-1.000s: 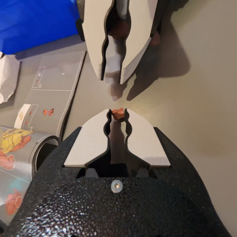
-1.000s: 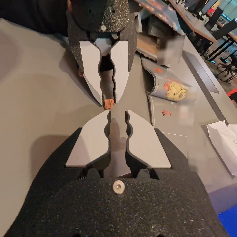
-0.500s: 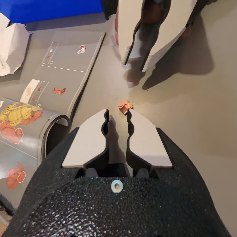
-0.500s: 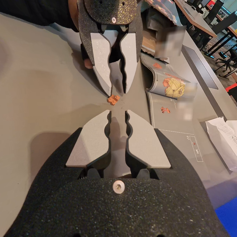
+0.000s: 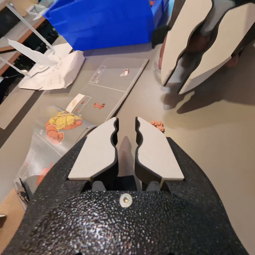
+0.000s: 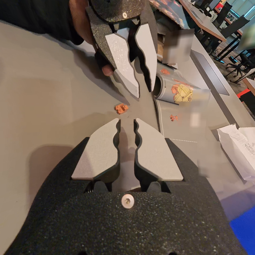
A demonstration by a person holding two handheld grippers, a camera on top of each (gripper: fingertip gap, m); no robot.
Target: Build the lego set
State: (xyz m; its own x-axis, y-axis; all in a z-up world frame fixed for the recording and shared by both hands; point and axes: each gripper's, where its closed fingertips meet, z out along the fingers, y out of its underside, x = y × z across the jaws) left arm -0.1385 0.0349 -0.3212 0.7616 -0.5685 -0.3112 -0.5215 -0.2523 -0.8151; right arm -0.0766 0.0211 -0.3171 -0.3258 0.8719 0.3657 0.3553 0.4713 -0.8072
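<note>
The orange brick (image 6: 121, 108) is lying on the grey table (image 6: 48, 96), free on every side. The left gripper (image 5: 127, 120) is hovering just beside the brick, fingers spread and pinching nothing. The right gripper (image 6: 126, 121) is also near the brick, fingers parted and bare. The open booklet (image 6: 178, 124) has its edge lying beyond the brick, with bare table between them.

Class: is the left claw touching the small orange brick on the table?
Apart. The right wrist view shows bare table between the left claw and the orange brick.
</note>
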